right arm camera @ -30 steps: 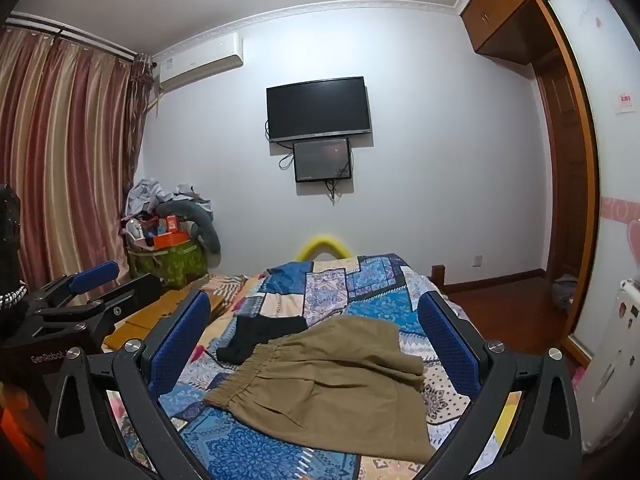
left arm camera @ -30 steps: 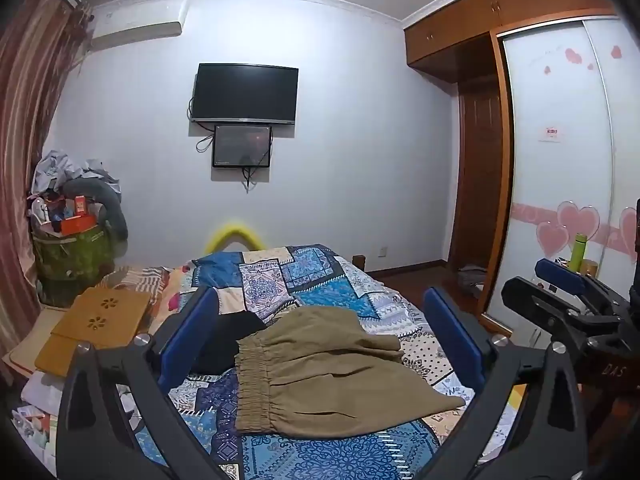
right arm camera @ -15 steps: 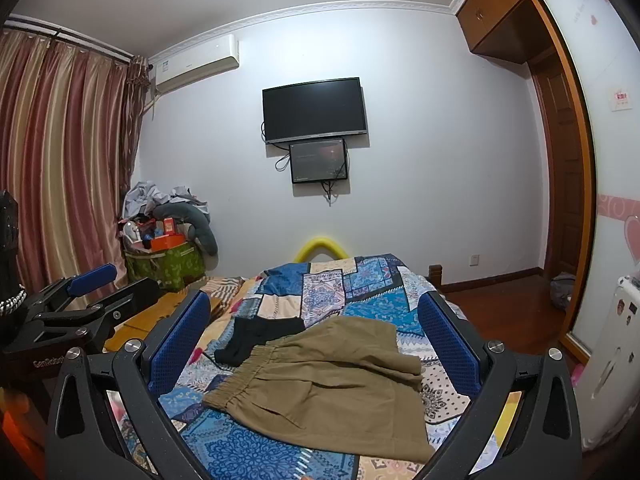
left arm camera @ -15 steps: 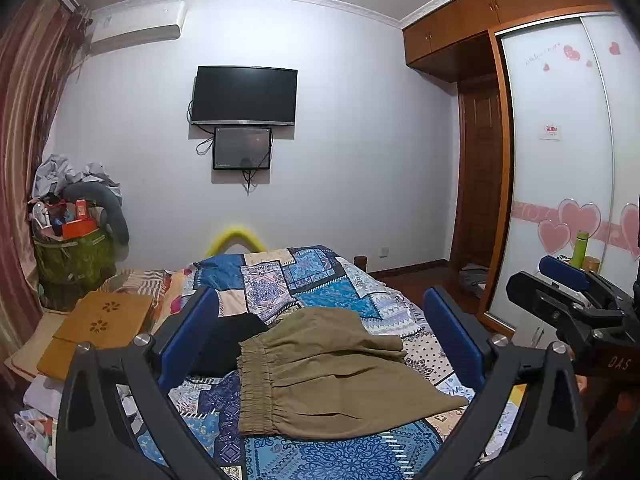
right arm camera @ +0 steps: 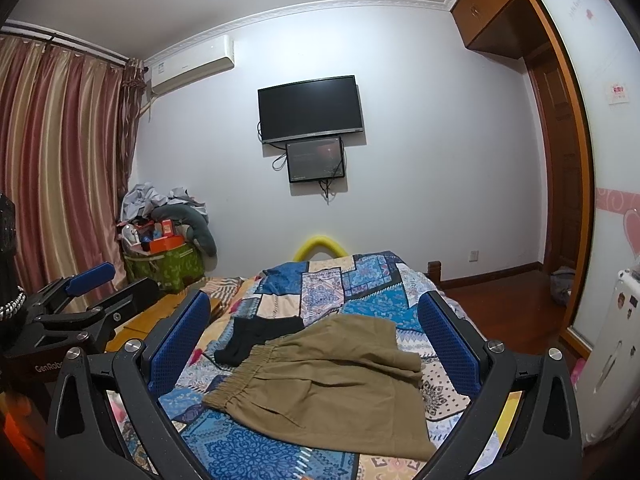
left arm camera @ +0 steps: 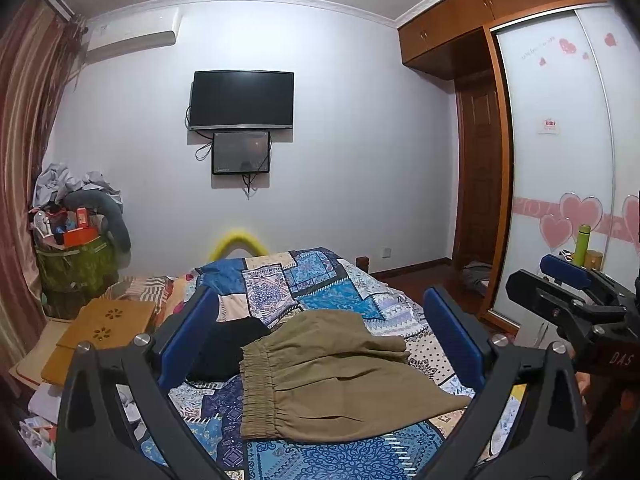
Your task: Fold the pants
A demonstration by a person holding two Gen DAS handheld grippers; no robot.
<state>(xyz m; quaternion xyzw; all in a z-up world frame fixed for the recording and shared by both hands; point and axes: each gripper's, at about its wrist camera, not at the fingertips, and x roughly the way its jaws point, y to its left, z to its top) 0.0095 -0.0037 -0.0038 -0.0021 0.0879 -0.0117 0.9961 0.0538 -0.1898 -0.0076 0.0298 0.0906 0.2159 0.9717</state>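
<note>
Olive-brown pants (left arm camera: 332, 380) (right arm camera: 328, 380) lie folded on the patchwork quilt of the bed (left arm camera: 312, 280) (right arm camera: 360, 284), elastic waistband to the left, legs doubled over to the right. My left gripper (left arm camera: 320, 332) hovers above and short of them, open, nothing between its blue pads. My right gripper (right arm camera: 316, 336) is likewise open and held off the cloth. The right gripper (left arm camera: 568, 280) shows at the right edge of the left wrist view; the left gripper (right arm camera: 86, 280) shows at the left edge of the right wrist view.
A black garment (left arm camera: 228, 348) (right arm camera: 260, 336) lies just left of the waistband. A wooden lap desk (left arm camera: 104, 328) sits left of the bed, a heaped green basket (right arm camera: 164, 264) in the corner. A wardrobe with sliding doors (left arm camera: 560, 160) stands right; a TV (right arm camera: 310, 108) hangs on the far wall.
Both grippers have tilted up and back slightly, so the pants sit a little lower in each view. The pants have not moved and both grippers stay open.
</note>
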